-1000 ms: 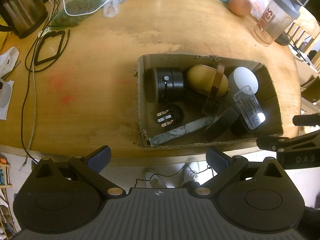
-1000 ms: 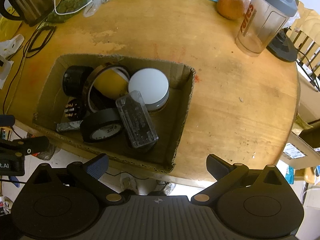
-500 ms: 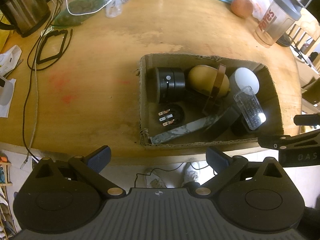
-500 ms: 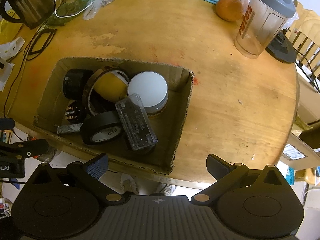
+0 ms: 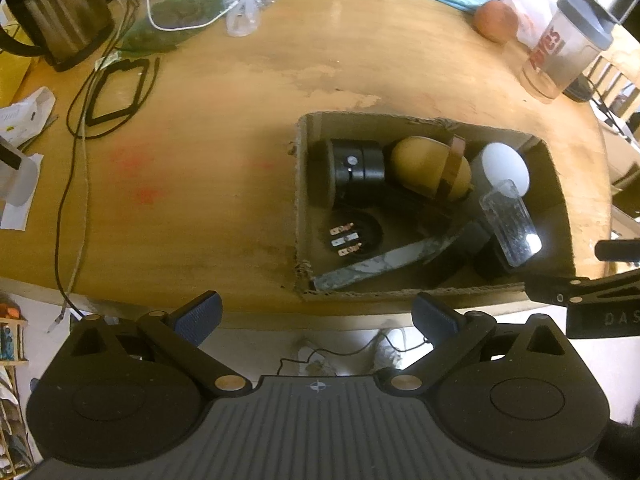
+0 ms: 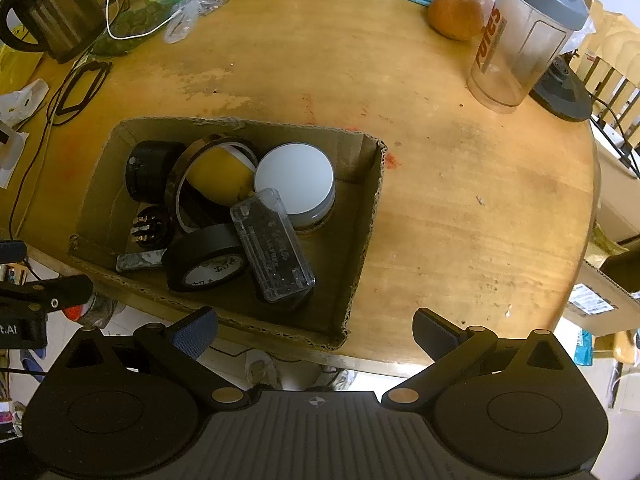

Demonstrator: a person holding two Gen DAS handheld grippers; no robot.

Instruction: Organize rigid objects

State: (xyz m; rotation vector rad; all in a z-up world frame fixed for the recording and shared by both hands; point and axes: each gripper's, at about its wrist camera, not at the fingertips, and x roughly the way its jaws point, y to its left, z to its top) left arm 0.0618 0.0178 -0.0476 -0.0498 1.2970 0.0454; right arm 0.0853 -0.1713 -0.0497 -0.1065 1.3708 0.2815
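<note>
Inside the cardboard box (image 6: 362,216), near the front edge of the round wooden table (image 6: 460,184), the rigid things lay all together. A clear plastic case (image 6: 272,250) rested tilted on top, one end on a roll of black tape (image 6: 206,258) and the other end touching a white round lid (image 6: 294,178). Behind them was a yellow rounded object (image 5: 428,168) w/ a thin brown tape ring (image 6: 192,168) leaning around it, and a black cylinder (image 5: 358,168) on its side at the left wall. A black plug w/ metal pins (image 5: 348,234) and a grey marbled strip (image 5: 376,266) lay on the box floor.

The left gripper (image 5: 316,314) and the right gripper (image 6: 316,330) both hovered before the table edge, jaws spread wide, grasping nothing, apart from the box.

Further out stood a shaker bottle (image 6: 520,36) and an orange fruit (image 6: 456,10) at the right-far side, a metal kettle (image 5: 52,12) and black cables (image 5: 116,92) at the left.
</note>
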